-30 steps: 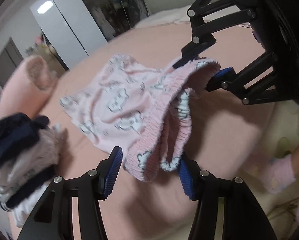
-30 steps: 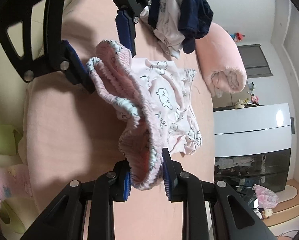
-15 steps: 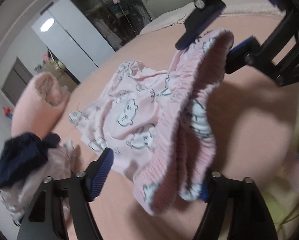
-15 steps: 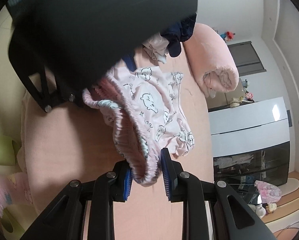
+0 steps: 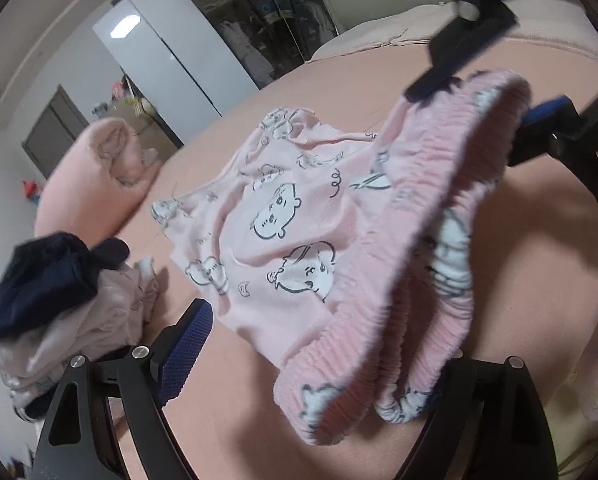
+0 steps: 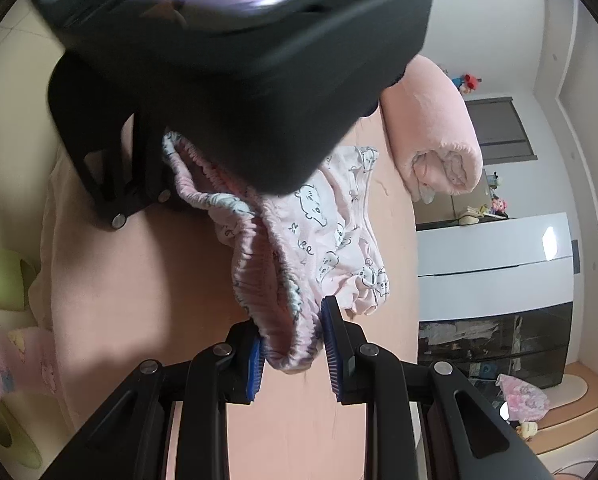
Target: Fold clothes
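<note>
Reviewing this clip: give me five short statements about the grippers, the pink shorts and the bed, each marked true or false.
1. The right gripper pinches the waistband of the pink printed shorts. True.
2. The left gripper is clamped shut on the shorts. False: its jaws are opening, and the left pad stands clear of the fabric, with the waistband draped between the fingers.
3. The shorts lie folded flat on the bed. False: the waistband end is lifted, and only the leg end rests on the bed.
4. A rolled pink blanket lies on the bed beyond the shorts. True.
5. The pile of clothes is all white. False: a dark navy piece sits on top.
</note>
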The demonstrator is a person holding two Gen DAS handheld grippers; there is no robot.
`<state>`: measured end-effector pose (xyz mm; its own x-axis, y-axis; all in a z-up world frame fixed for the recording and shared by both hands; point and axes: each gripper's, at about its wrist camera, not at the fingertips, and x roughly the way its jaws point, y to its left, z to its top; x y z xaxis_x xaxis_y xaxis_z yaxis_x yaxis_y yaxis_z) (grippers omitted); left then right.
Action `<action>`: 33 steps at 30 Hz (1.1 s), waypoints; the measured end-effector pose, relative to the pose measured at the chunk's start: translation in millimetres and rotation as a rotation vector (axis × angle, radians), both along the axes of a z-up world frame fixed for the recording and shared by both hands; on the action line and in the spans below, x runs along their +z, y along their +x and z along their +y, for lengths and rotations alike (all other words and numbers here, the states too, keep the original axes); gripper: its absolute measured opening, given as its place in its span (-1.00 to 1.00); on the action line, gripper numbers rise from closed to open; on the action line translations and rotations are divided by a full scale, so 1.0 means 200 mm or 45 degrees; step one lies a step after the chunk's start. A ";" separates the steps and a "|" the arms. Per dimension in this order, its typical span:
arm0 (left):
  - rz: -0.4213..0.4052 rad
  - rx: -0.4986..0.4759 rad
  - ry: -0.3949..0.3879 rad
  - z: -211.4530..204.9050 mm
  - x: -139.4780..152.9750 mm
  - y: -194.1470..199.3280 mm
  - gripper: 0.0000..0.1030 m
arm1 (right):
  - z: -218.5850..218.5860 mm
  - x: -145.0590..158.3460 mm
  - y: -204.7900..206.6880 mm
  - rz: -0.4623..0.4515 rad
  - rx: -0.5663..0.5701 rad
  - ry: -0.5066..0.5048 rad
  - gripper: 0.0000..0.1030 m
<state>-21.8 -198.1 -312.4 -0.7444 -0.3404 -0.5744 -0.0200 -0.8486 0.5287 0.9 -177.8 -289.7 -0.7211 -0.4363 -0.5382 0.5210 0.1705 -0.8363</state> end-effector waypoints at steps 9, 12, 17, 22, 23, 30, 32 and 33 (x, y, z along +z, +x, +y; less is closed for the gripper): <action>-0.038 -0.047 -0.073 0.06 -0.01 0.02 0.22 | 0.02 -0.04 -0.02 0.003 0.009 0.037 -0.53; -0.057 -0.092 -0.150 0.12 -0.05 0.04 -0.28 | 0.04 -0.06 -0.01 0.026 0.037 0.053 -0.52; -0.088 -0.102 -0.143 0.14 -0.07 0.01 -0.47 | 0.06 -0.16 0.04 0.157 0.131 0.094 0.36; -0.137 -0.133 -0.069 0.11 -0.05 0.01 -0.47 | 0.10 -0.22 0.08 0.323 0.243 0.064 0.62; -0.147 -0.141 -0.051 0.11 -0.04 0.01 -0.47 | 0.10 -0.22 0.08 0.337 0.250 0.059 0.62; -0.203 -0.120 0.147 0.03 -0.01 -0.03 -0.47 | 0.07 -0.21 -0.05 0.285 0.137 -0.012 0.62; -0.202 -0.107 0.183 0.01 -0.01 -0.04 -0.47 | 0.07 -0.20 -0.09 0.235 0.113 -0.035 0.62; -0.207 -0.103 0.190 0.01 -0.01 -0.04 -0.47 | 0.08 -0.19 -0.10 0.210 0.105 -0.051 0.62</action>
